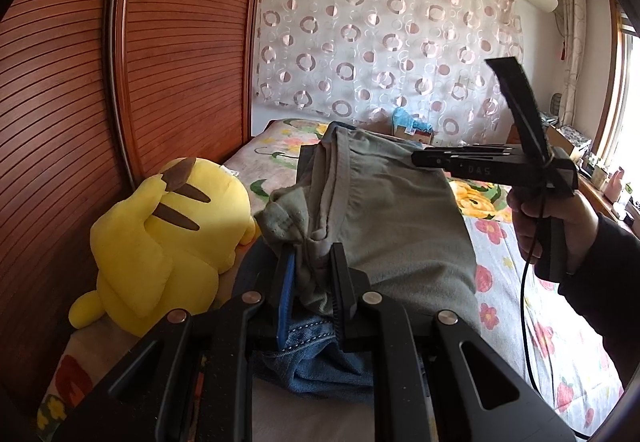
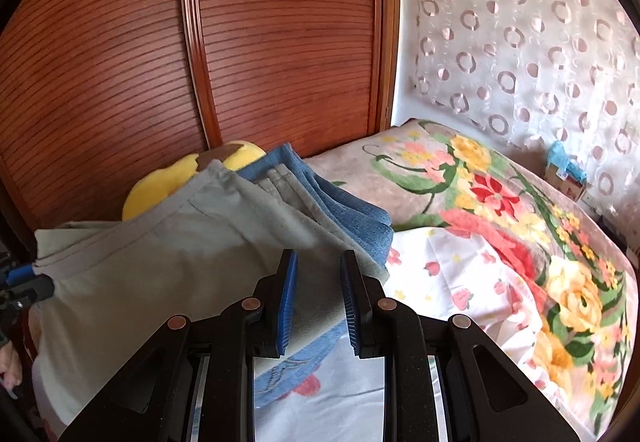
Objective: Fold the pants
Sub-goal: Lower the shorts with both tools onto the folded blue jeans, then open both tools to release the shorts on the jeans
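Grey-green pants (image 1: 392, 218) lie folded on top of blue jeans (image 1: 320, 358) on the bed. My left gripper (image 1: 314, 282) is shut on a bunched corner of the grey pants. In the right wrist view the grey pants (image 2: 168, 266) spread over the blue jeans (image 2: 340, 210). My right gripper (image 2: 318, 302) is open and empty, its jaws standing apart just above the pants' near edge. The right gripper also shows in the left wrist view (image 1: 432, 158), held by a hand at the pants' far right side.
A yellow plush toy (image 1: 160, 242) lies left of the pants against the brown slatted wardrobe (image 1: 120, 82). A floral blanket (image 2: 520, 226) covers the bed to the right. A patterned curtain (image 1: 380, 42) hangs behind, with a box (image 2: 564, 178) at the bed's far end.
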